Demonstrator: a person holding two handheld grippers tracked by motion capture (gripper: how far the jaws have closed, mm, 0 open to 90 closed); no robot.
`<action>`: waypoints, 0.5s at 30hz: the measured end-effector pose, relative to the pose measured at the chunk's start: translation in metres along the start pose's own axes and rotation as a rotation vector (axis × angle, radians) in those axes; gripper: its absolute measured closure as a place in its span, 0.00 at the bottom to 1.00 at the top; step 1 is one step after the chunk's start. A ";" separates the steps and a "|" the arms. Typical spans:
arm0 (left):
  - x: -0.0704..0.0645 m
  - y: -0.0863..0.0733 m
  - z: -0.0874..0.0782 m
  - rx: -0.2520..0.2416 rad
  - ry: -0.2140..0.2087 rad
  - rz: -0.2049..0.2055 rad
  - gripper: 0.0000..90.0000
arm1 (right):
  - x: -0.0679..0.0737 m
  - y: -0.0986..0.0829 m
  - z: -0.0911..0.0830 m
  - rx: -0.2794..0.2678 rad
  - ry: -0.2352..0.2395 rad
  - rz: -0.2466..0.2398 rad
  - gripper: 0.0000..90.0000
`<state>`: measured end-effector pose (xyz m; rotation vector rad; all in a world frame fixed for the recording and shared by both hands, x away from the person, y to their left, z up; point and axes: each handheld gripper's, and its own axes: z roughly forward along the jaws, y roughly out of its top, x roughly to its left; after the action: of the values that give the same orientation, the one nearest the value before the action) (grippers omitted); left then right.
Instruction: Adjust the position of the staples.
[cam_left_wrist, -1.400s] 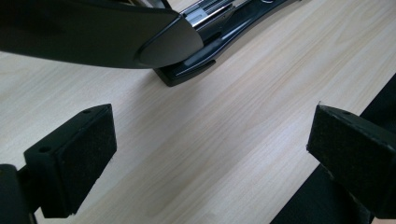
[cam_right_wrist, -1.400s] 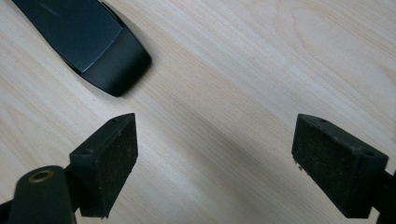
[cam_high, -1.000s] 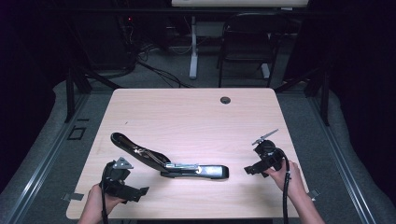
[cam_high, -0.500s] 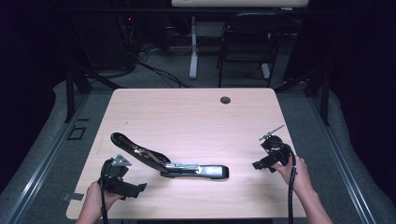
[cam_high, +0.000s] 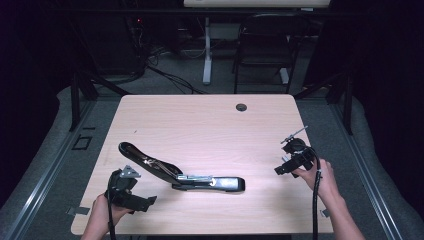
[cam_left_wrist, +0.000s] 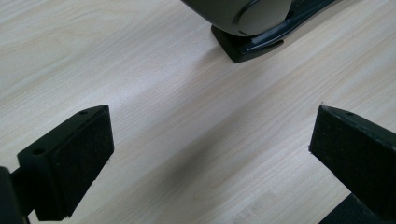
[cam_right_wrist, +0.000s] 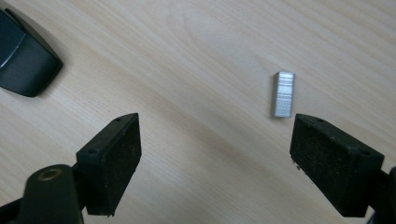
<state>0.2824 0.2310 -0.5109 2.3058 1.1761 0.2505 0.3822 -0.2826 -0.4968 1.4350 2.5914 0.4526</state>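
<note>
A black stapler (cam_high: 182, 175) lies swung open on the wooden table (cam_high: 210, 130), its arm raised to the left and its base stretching right. My left gripper (cam_high: 146, 201) sits near the front left edge, open and holding nothing. In the left gripper view the left gripper (cam_left_wrist: 210, 123) hovers over bare wood with one end of the stapler (cam_left_wrist: 247, 28) just ahead. My right gripper (cam_high: 281, 166) is at the right side, open. In the right gripper view a small silver strip of staples (cam_right_wrist: 284, 93) lies just ahead of the right gripper (cam_right_wrist: 217, 128), close to the right-hand jaw, with the stapler's end (cam_right_wrist: 23, 58) far left.
A round dark grommet (cam_high: 241, 107) sits near the table's far edge. A cable trails from each gripper toward the front. Beyond the table stand a chair (cam_high: 262, 45) and a desk leg (cam_high: 206, 50) on grey floor.
The right gripper has shifted a little to the right and away from the person. The left gripper has barely moved.
</note>
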 end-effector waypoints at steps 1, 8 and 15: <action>0.000 0.000 0.000 0.000 -0.001 -0.001 0.00 | -0.001 0.001 -0.001 0.006 -0.005 -0.003 0.19; 0.008 -0.001 -0.001 -0.008 0.011 -0.023 0.00 | -0.014 0.010 -0.001 0.026 0.006 -0.029 0.16; 0.008 0.000 0.000 0.000 0.002 -0.019 0.00 | -0.023 0.017 0.006 0.013 -0.001 -0.019 0.32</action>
<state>0.2869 0.2374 -0.5118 2.2940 1.1983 0.2460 0.4103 -0.2926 -0.4974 1.4130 2.6094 0.4335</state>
